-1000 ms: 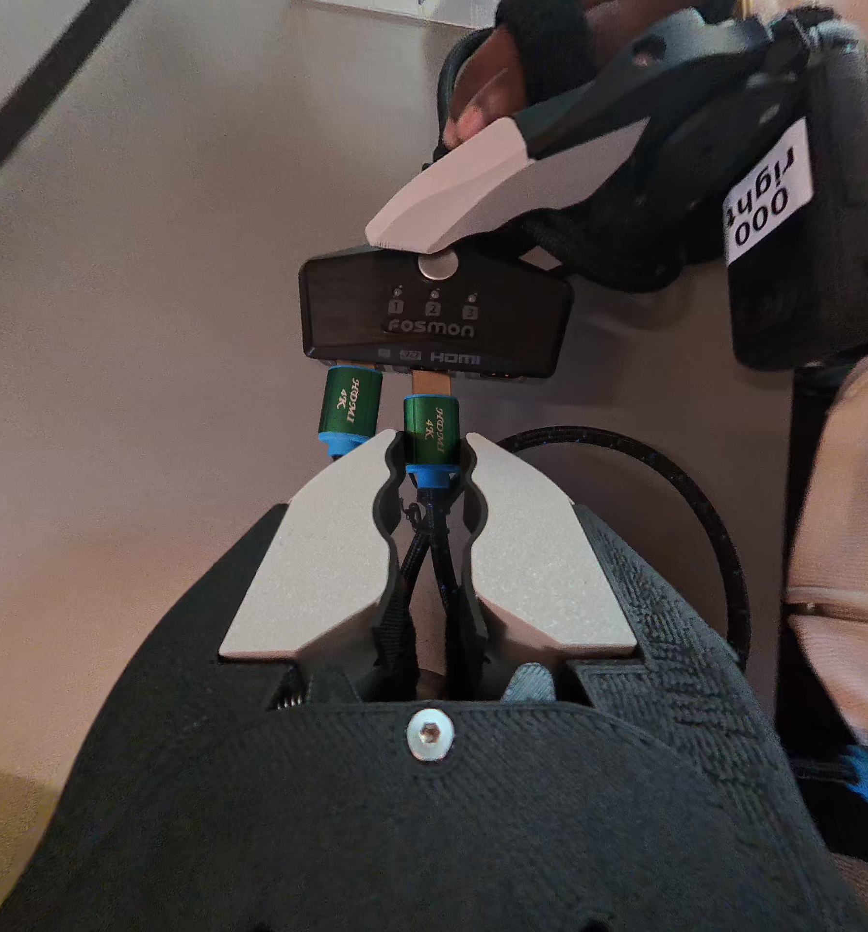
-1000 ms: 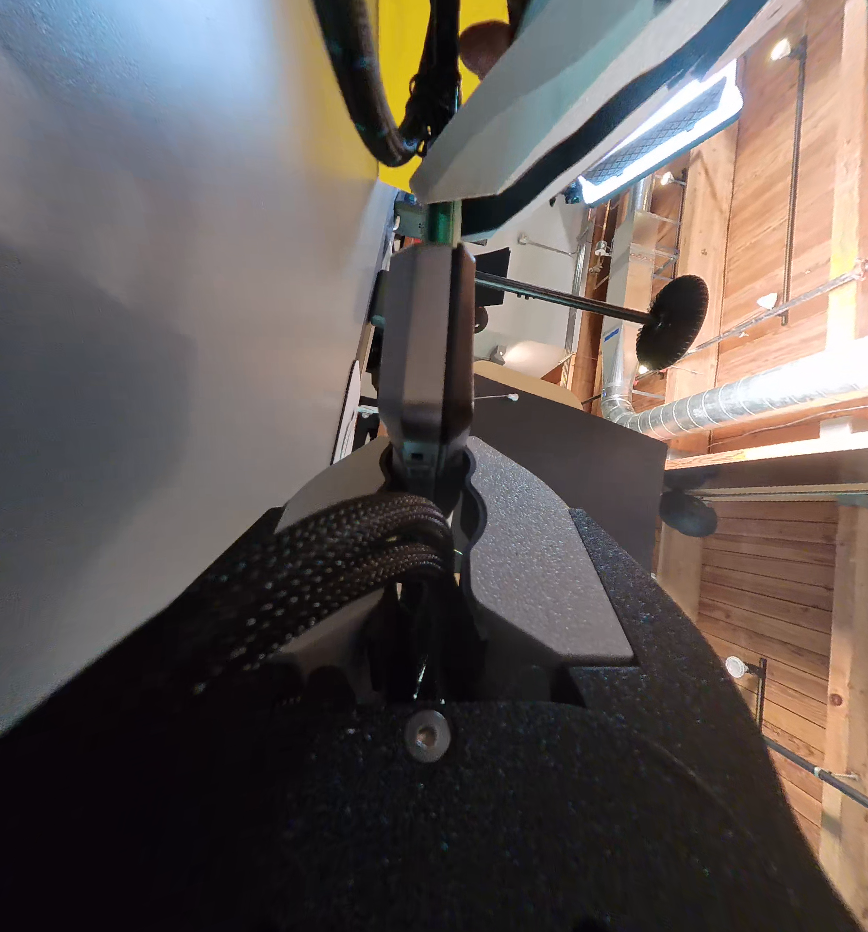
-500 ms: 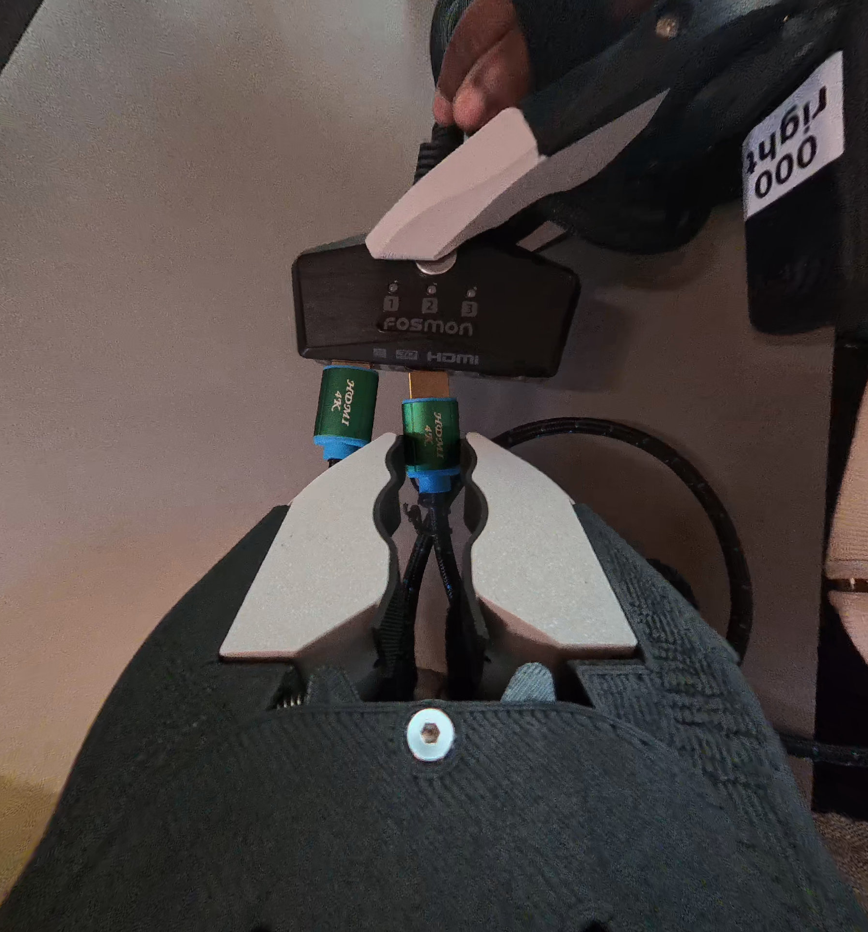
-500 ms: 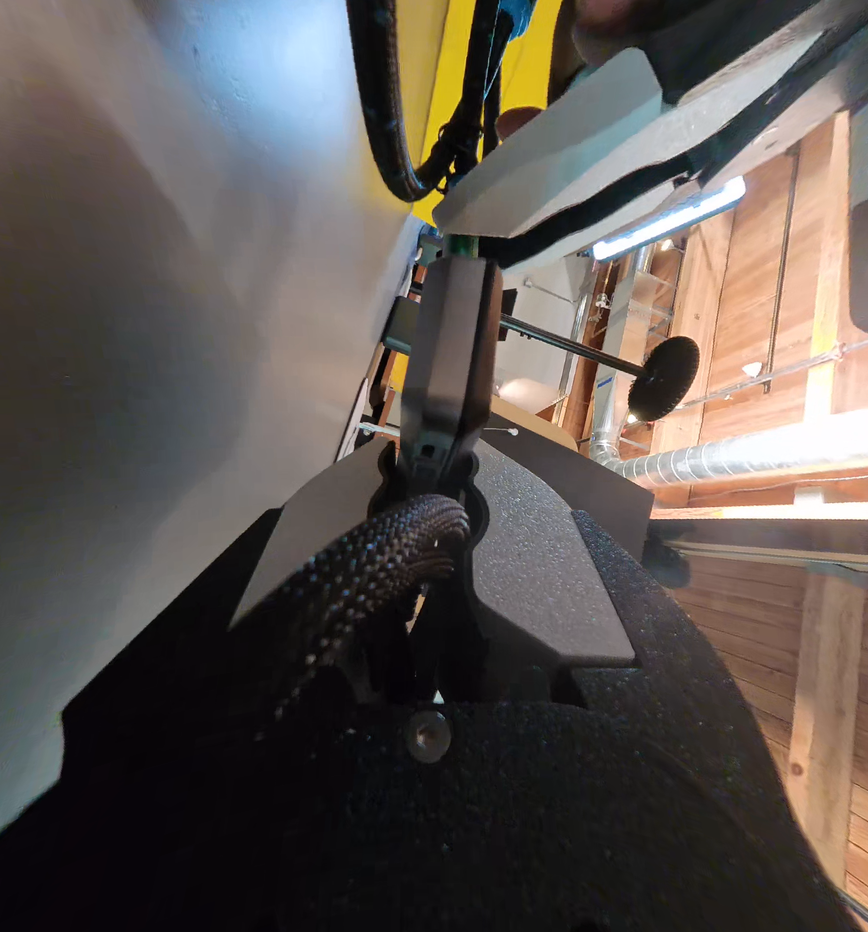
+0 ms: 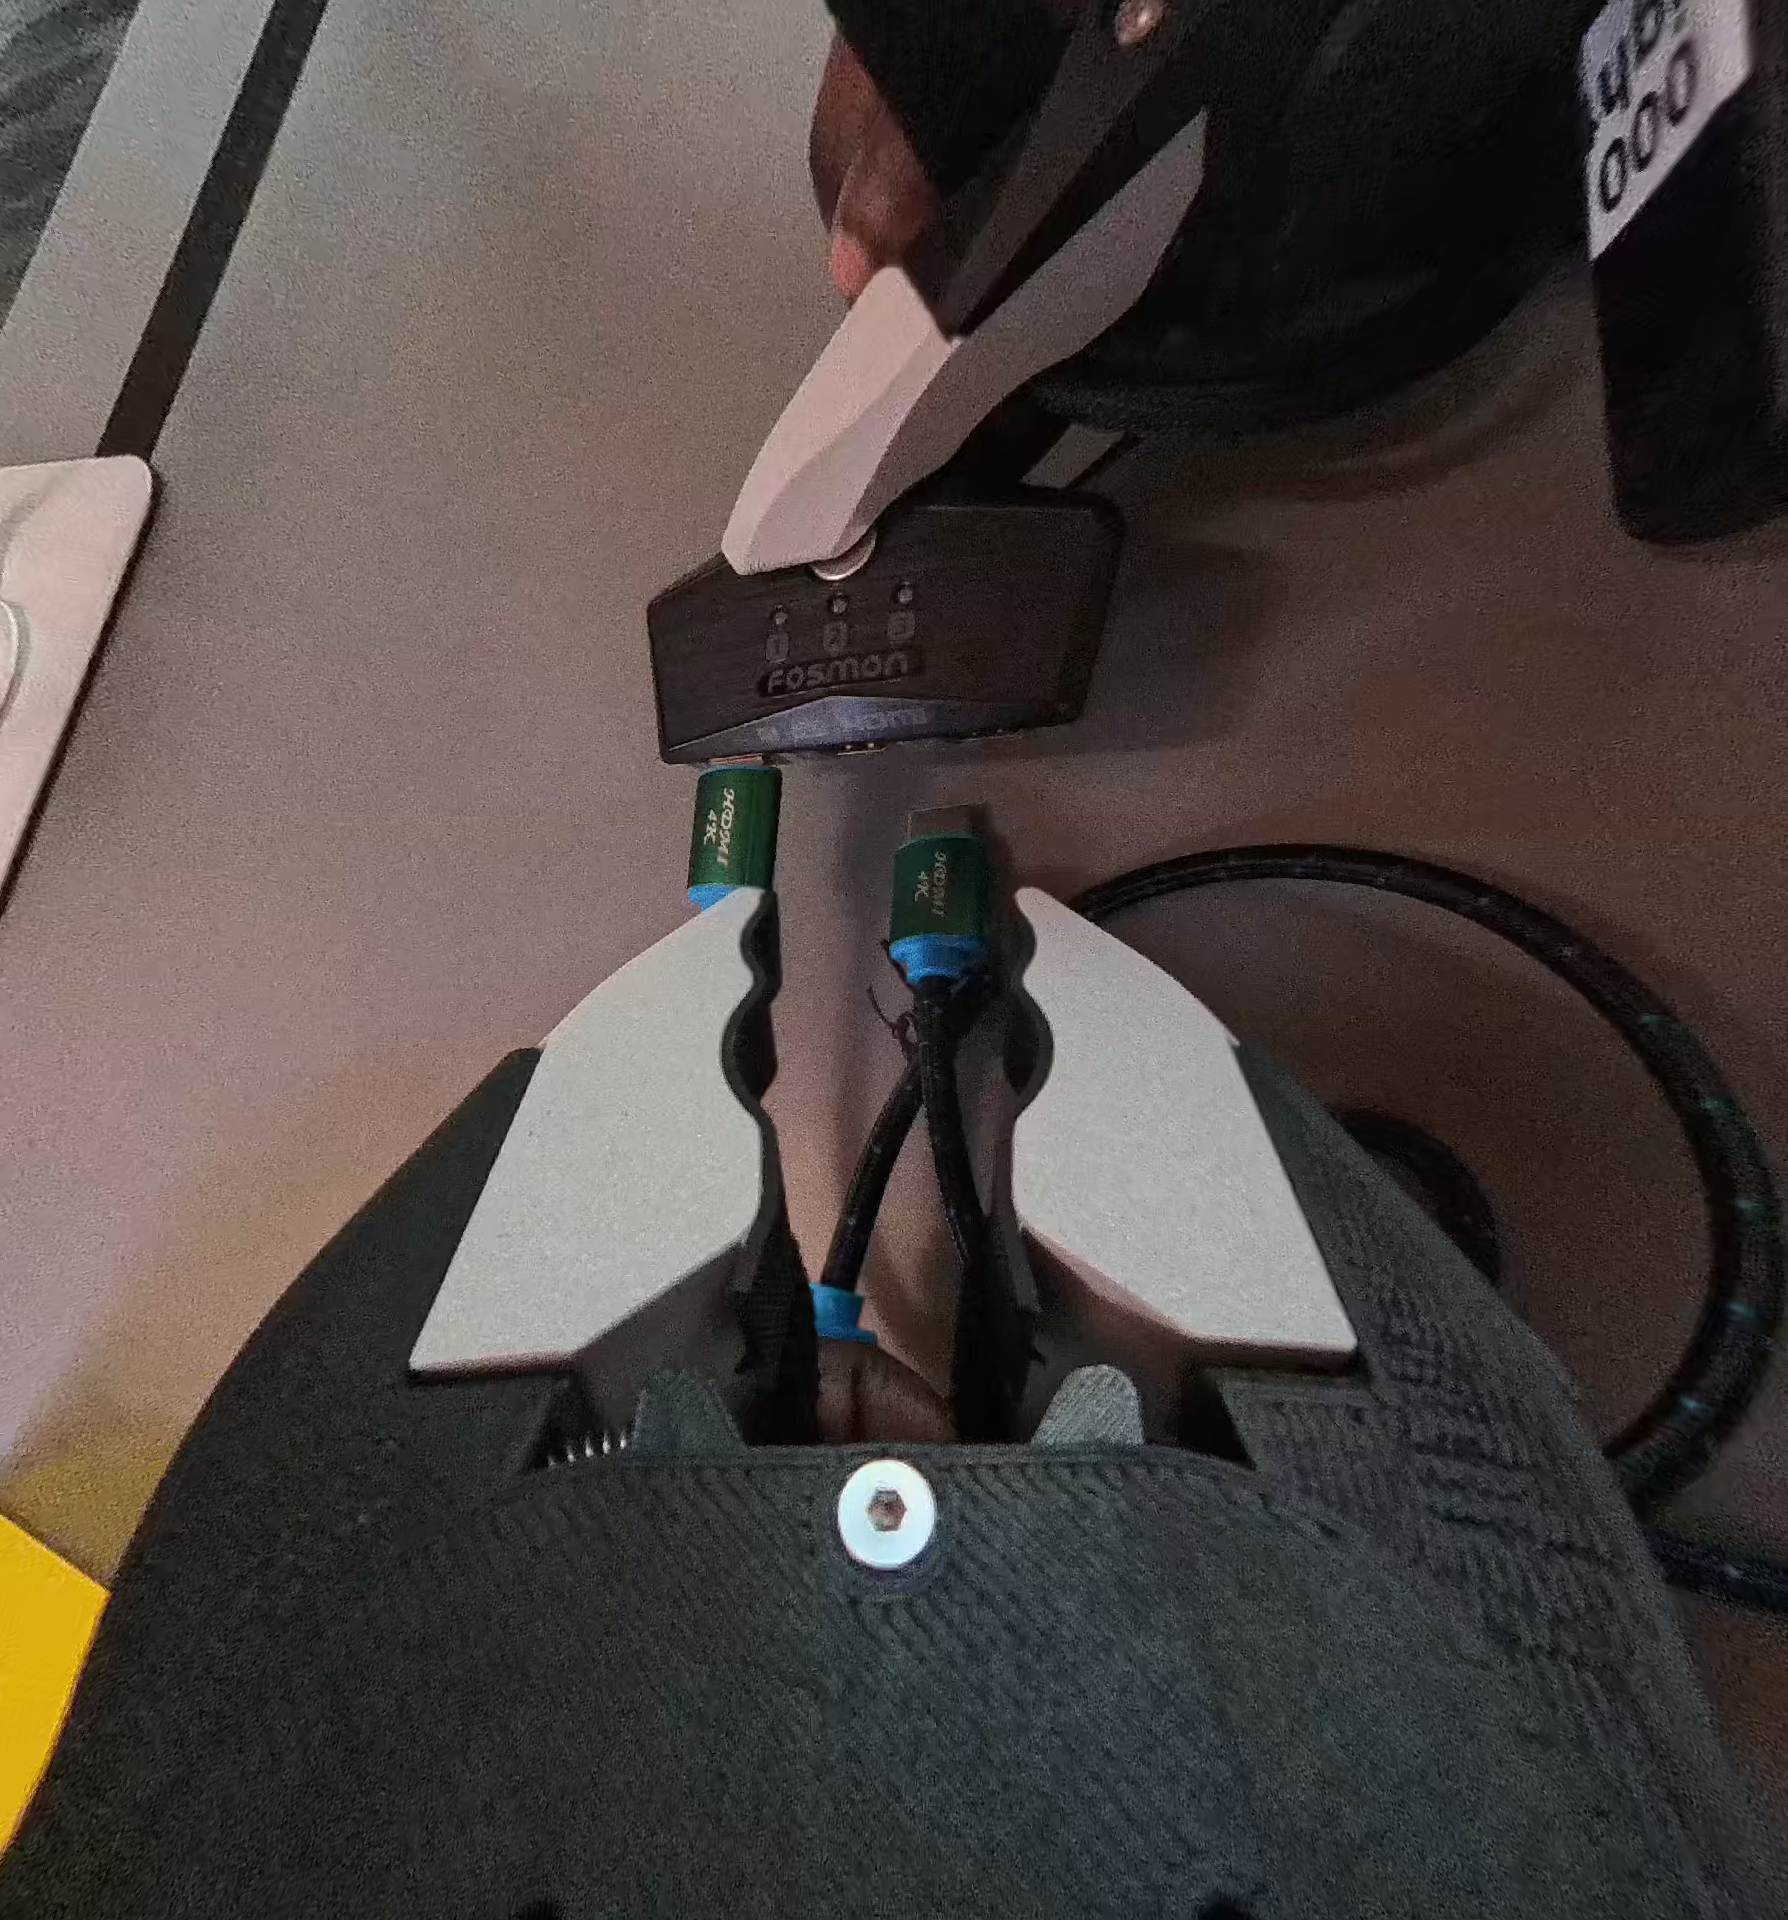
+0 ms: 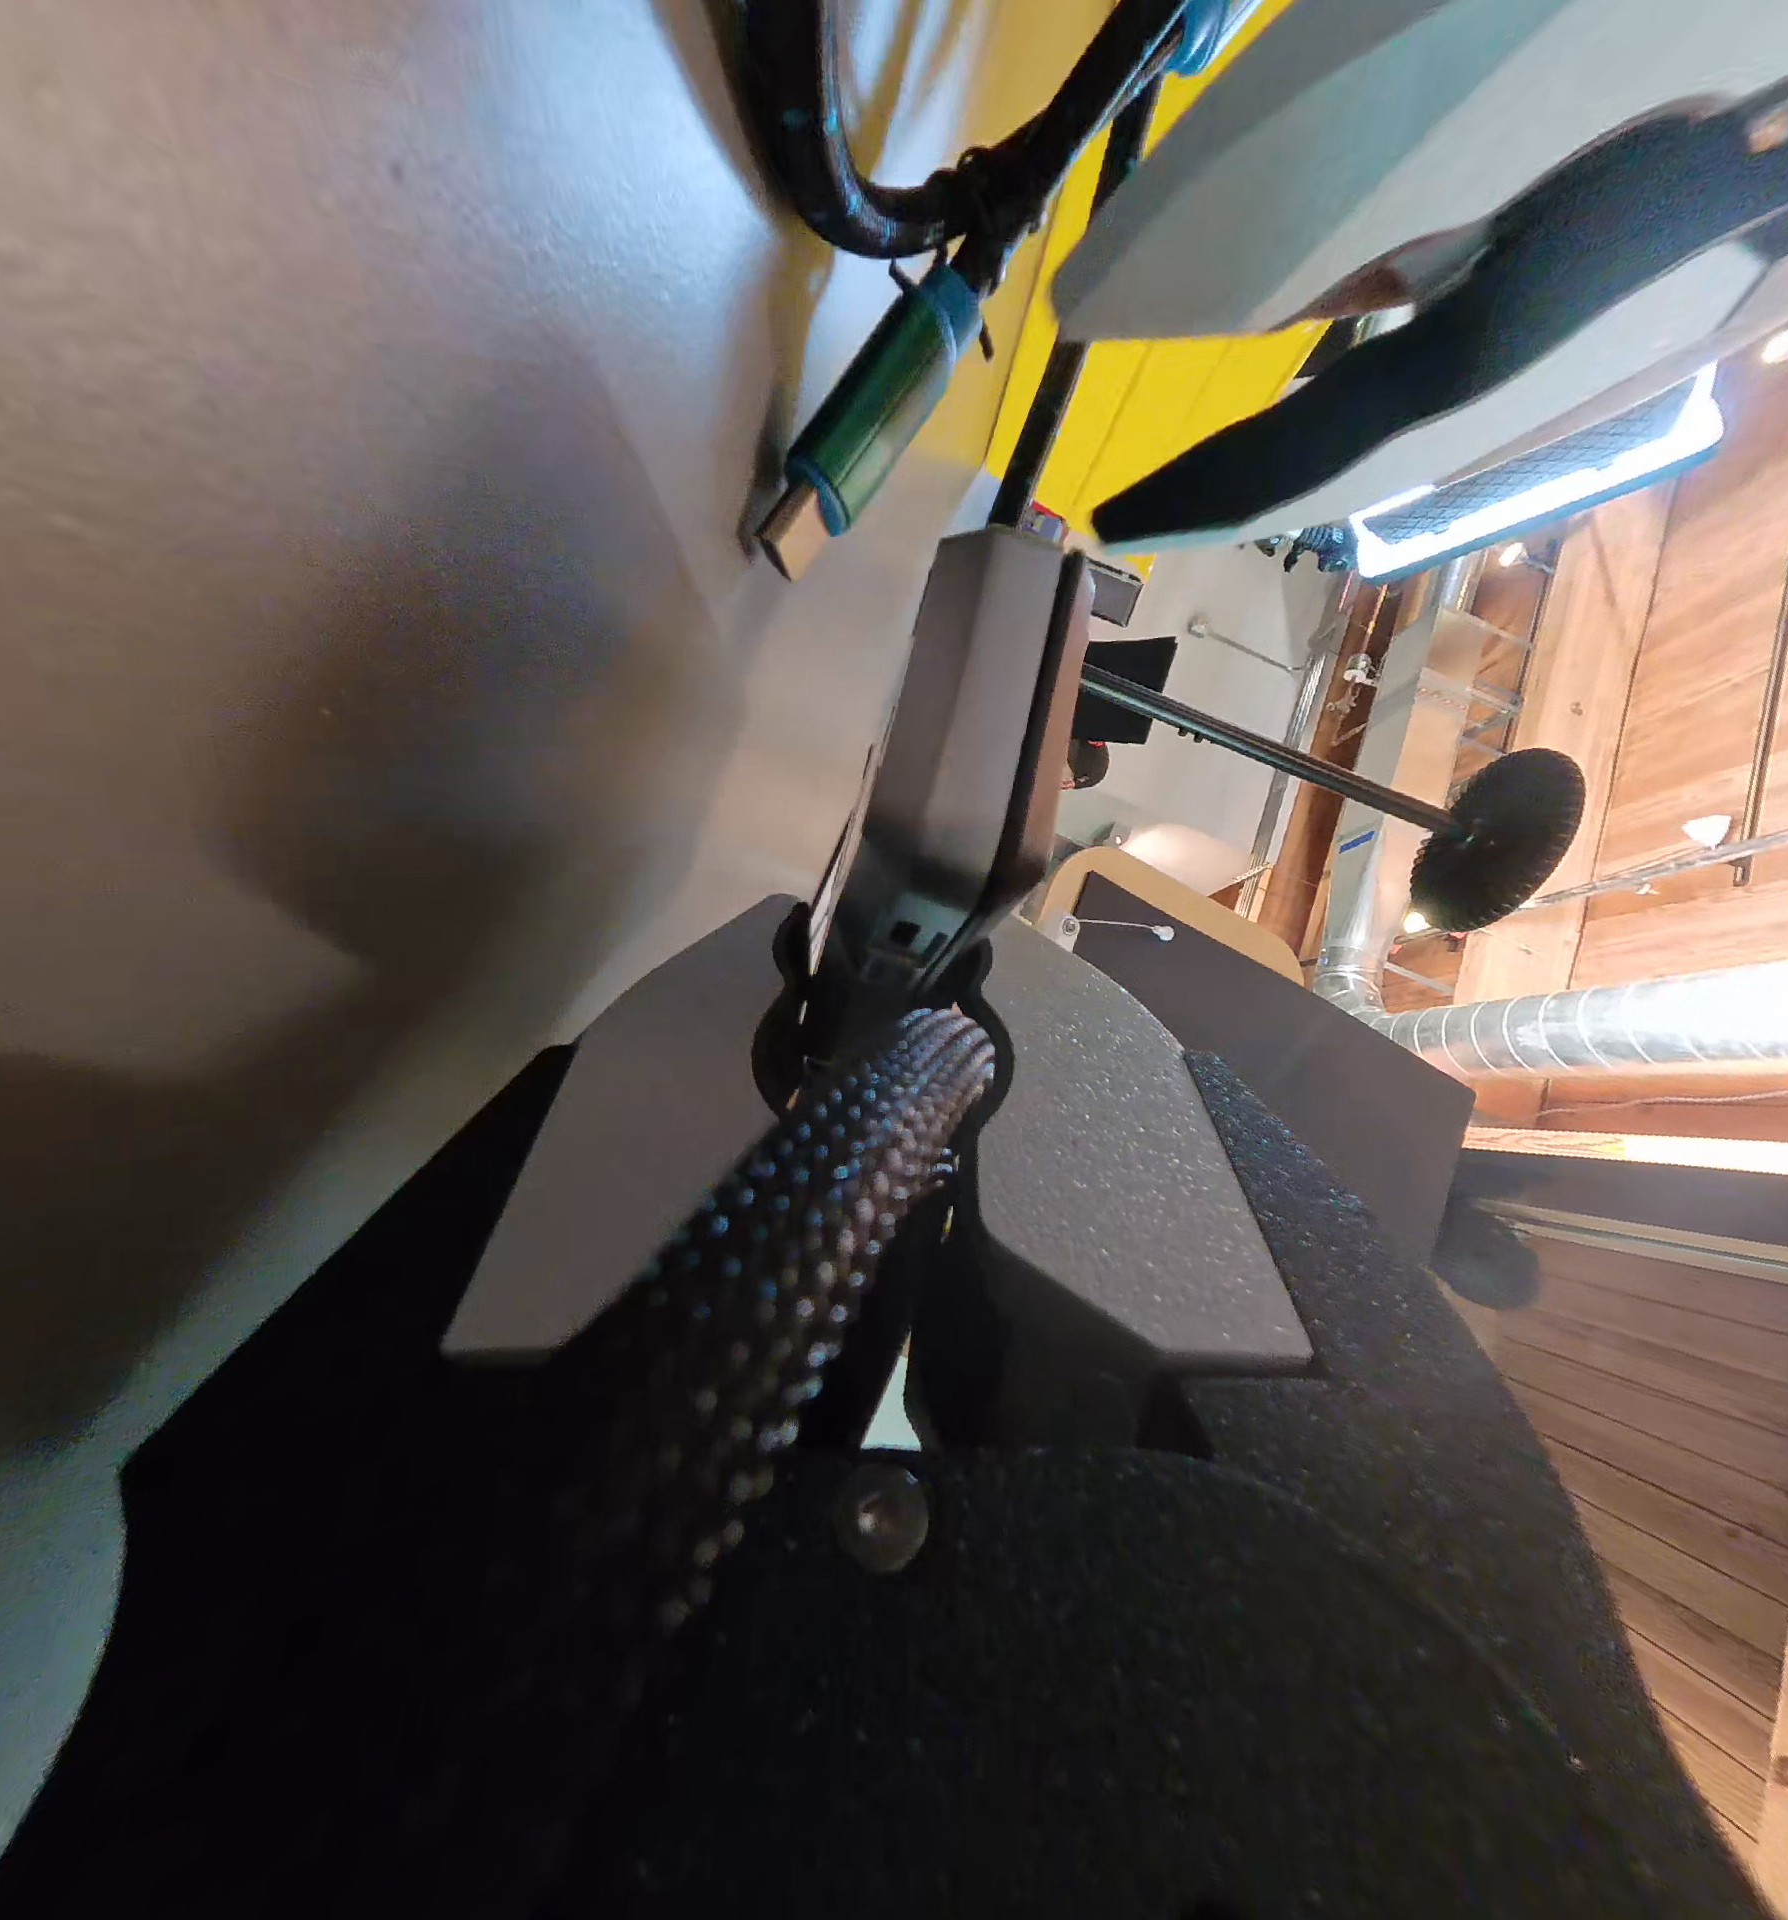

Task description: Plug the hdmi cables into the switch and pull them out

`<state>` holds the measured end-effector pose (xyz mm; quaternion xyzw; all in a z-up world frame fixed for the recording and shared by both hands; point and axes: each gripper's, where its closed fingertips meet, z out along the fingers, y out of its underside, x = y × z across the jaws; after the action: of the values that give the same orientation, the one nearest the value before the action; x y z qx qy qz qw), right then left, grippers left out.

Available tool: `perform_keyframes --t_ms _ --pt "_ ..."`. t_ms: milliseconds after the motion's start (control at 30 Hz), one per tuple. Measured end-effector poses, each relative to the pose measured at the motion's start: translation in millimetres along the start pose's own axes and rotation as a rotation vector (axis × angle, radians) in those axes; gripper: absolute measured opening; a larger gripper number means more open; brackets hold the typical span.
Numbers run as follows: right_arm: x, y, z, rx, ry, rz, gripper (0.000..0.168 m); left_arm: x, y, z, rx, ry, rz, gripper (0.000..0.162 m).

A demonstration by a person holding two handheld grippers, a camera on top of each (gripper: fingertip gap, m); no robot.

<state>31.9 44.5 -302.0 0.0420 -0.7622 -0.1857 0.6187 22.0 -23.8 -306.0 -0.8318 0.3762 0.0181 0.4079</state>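
The left gripper (image 5: 885, 909) has its fingers spread wide, gripping nothing; the loose green plug (image 5: 937, 883) lies between them on the grey table (image 5: 350, 727), its gold tip just short of the switch (image 5: 874, 644). A second green plug (image 5: 732, 840) sits in the switch's port. The right gripper (image 6: 885, 940) reaches in from the far side, fingers clamped on the switch's flat faces, its braided cable (image 6: 817, 1195) trailing back.

switch (image 5: 874, 644) top: pale brand wording and three small numbered marks
green plugs (image 5: 732, 840): pale lettering along each shell
right claw (image 5: 796, 540) body: white sticker with dark characters
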Motion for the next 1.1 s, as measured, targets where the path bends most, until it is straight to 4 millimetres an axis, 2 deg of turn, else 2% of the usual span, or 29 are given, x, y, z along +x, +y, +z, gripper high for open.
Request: perform_keyframes --t_ms 133,267,333,467,567,733,867,933,1000,1100 --pt "0 0 0 -0.004 0.000 -0.005 0.027 13 2 -9 -0.037 0.069 -0.052 0.037" --pt "0 0 0 -0.006 0.002 -0.004 0.027 14 18 3 -0.149 0.048 0.001 0.033" --pt "0 0 0 -0.004 0.002 -0.002 0.027 16 24 7 -0.187 0.051 0.028 0.021" --pt "1 0 0 0.000 0.011 0.001 0.027 15 17 5 -0.116 0.068 -0.031 0.015" --pt "9 1 -4 0.012 0.061 0.022 0.026 12 8 -2 -0.036 0.135 -0.098 0.014" --pt "14 4 -10 0.059 0.109 0.012 0.025 10 -2 -8 0.032 0.180 -0.010 0.013" --pt "11 4 -8 0.064 0.097 0.012 0.026 1 1 -6 0.040 0.156 -0.040 0.013" --pt "3 5 -5 0.053 0.059 -0.004 0.026 4 -3 -13 0.109 0.143 0.000 0.014" --pt "-6 5 -2 0.051 0.005 0.000 0.028 12 -14 -29 0.250 0.126 0.086 0.015" --pt "-11 5 -1 0.068 -0.040 0.032 0.029 3 -18 -60 0.391 0.006 0.048 0.035"
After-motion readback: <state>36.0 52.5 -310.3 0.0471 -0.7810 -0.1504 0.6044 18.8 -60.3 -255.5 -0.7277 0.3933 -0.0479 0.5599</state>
